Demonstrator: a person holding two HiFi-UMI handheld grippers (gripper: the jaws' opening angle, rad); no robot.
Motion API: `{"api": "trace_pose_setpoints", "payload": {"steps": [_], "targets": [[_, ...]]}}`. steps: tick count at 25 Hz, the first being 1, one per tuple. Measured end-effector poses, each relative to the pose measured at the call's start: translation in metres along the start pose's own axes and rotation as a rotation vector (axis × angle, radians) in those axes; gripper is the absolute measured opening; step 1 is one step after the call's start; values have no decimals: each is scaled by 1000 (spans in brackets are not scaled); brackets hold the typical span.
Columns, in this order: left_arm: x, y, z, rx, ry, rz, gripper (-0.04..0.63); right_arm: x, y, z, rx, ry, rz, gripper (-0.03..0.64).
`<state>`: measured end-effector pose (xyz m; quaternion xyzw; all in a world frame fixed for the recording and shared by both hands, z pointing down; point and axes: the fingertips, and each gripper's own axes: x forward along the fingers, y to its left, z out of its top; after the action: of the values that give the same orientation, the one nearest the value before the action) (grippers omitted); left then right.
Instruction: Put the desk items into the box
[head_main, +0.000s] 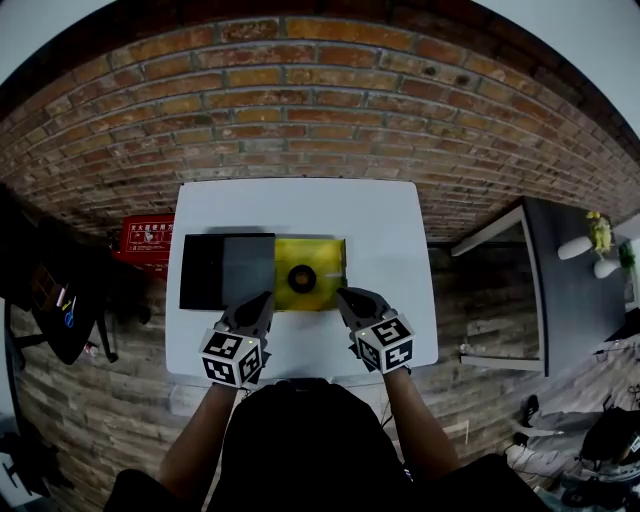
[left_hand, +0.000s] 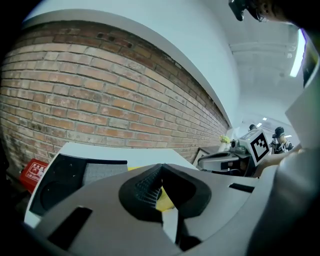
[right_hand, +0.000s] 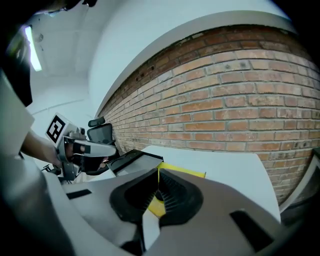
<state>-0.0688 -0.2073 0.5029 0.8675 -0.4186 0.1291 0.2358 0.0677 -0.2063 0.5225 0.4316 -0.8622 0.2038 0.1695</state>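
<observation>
On the white surface (head_main: 400, 250) lay a shallow yellow box (head_main: 322, 262) with a dark ring-shaped item (head_main: 301, 278) inside it. A flat black case (head_main: 205, 270) with a grey panel touched the box's left side. The left tongs (head_main: 264, 297) were at the box's near left corner with jaws closed together, yellow showing just past the tips in the left gripper view (left_hand: 161, 167). The right tongs (head_main: 343, 294) were at the near right corner, also closed (right_hand: 158, 172); whether either set pinched the box's thin wall could not be told. A red crate (head_main: 146, 240) sat on the floor to the left.
</observation>
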Motion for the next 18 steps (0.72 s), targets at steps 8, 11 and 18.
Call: {"api": "trace_pose_setpoints", "payload": {"steps": [8, 11, 18], "targets": [[-15, 5, 2, 10, -14, 27, 12, -36, 7, 23, -9, -84, 15, 21], [-20, 8, 4, 6, -23, 31, 12, -46, 6, 26, -13, -109, 2, 20], [-22, 11, 3, -2, -27, 33, 12, -54, 1, 25, -10, -120, -28, 20]]}}
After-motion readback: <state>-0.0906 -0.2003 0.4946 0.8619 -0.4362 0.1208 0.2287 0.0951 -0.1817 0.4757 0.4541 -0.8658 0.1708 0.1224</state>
